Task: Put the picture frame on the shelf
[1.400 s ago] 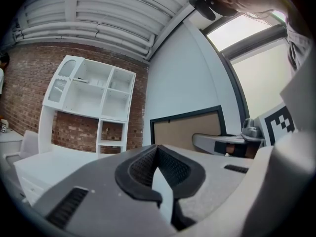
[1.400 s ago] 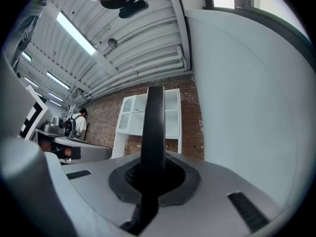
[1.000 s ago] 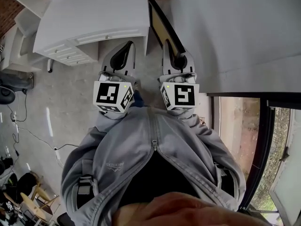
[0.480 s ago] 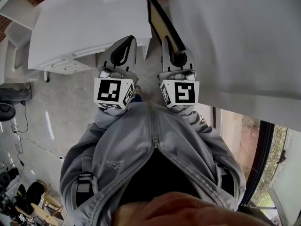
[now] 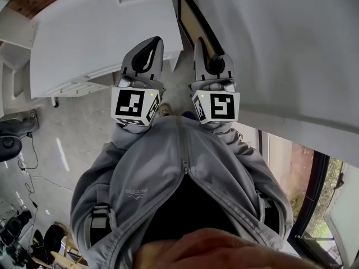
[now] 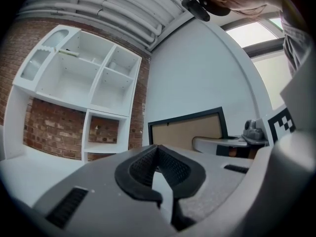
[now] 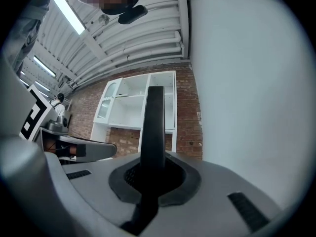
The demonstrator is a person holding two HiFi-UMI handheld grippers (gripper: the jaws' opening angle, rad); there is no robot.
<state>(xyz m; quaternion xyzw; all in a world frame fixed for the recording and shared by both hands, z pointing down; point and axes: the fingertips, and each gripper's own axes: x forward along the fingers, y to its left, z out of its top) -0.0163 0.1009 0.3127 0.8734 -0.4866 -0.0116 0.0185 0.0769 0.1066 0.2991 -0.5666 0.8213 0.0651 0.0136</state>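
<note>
The shelf stands well ahead of the right gripper, which clamps the frame edge-on, its length pointing toward the shelf; the left gripper is clenched empty.

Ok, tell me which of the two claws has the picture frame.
The right claw: it is clamped on the edge of the black picture frame. The left claw is shut on nothing.

Only one bit of print is showing in the head view: a small logo is sitting on the grey jacket, lower left of centre, too tiny to read. The left marker cube and right marker cube are showing only black-and-white square patterns.
</note>
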